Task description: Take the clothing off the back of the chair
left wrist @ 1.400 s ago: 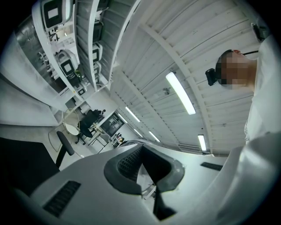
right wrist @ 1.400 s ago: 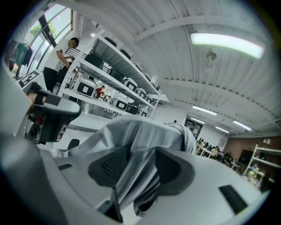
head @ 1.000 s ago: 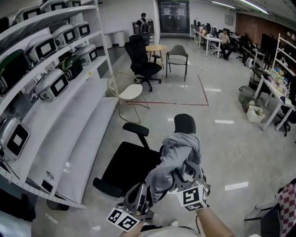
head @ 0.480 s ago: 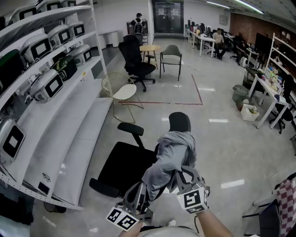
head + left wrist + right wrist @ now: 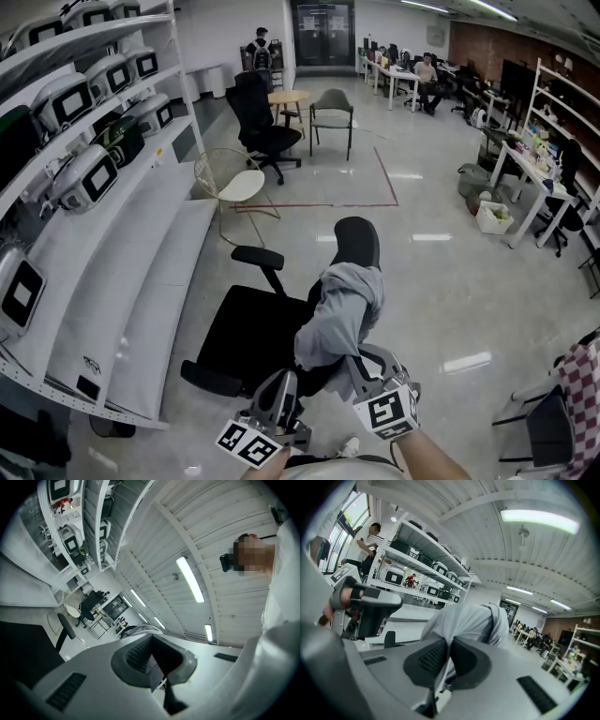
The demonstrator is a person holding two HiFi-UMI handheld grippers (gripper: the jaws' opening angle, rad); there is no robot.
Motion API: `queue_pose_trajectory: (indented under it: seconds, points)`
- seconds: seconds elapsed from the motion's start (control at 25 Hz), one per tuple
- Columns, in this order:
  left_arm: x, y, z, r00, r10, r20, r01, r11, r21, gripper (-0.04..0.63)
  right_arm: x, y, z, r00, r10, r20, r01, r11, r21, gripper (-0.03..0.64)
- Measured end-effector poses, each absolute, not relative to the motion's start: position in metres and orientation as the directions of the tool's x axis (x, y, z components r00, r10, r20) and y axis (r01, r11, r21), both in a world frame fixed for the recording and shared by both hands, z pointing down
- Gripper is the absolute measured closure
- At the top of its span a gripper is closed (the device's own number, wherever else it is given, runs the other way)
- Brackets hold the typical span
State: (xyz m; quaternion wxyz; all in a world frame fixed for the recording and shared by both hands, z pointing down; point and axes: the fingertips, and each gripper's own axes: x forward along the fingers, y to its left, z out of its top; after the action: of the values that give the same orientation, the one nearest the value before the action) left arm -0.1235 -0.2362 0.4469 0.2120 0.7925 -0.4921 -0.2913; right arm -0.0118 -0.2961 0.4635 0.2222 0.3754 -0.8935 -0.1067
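1. Starting nearest, the left gripper (image 5: pixel 279 394) sits low at the near left and aims up toward the ceiling. Its jaws are pressed together on nothing (its own view shows only roof panels and strip lights beyond them).
2. Just to its right, the right gripper (image 5: pixel 361 364) has its jaws clenched on a fold of the grey clothing (image 5: pixel 345 305). In the right gripper view the fabric runs down between the pads (image 5: pixel 427 660).
3. The clothing is draped over the back of the black office chair (image 5: pixel 246 328). It is bunched just below the headrest (image 5: pixel 356 242) and trails down the near side toward the right gripper.
4. As I judge it, the grasp is made but the garment is not yet off the backrest. What is left is to lift or pull it clear of the headrest, then carry it away from the chair.
5. Farther off, a wire-frame chair (image 5: pixel 234 183) stands beside the white shelving (image 5: pixel 141 253) at the left, well apart from the work.
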Motion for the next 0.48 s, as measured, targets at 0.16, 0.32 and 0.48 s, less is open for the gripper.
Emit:
queue_pose_trajectory:
  seconds: [0.16, 0.32, 0.48]
  points:
    - [-0.126, -0.222, 0.455, 0.367, -0.898, -0.244, -0.633, -0.433, 0.641, 0.588, -0.014, -0.276, 0.467, -0.61, -0.721, 0.328, -0.637, 0.692, 0.338, 0.591]
    - [-0.128, -0.21, 0.461, 0.403, -0.883, -0.242, -0.605, -0.455, 0.654, 0.588, -0.017, -0.255, 0.469, -0.582, -0.739, 0.339, -0.658, 0.673, 0.337, 0.591]
    - [-0.127, -0.201, 0.468, 0.432, -0.87, -0.238, -0.573, -0.469, 0.672, 0.588, -0.017, -0.235, 0.473, -0.558, -0.751, 0.352, -0.68, 0.657, 0.324, 0.592]
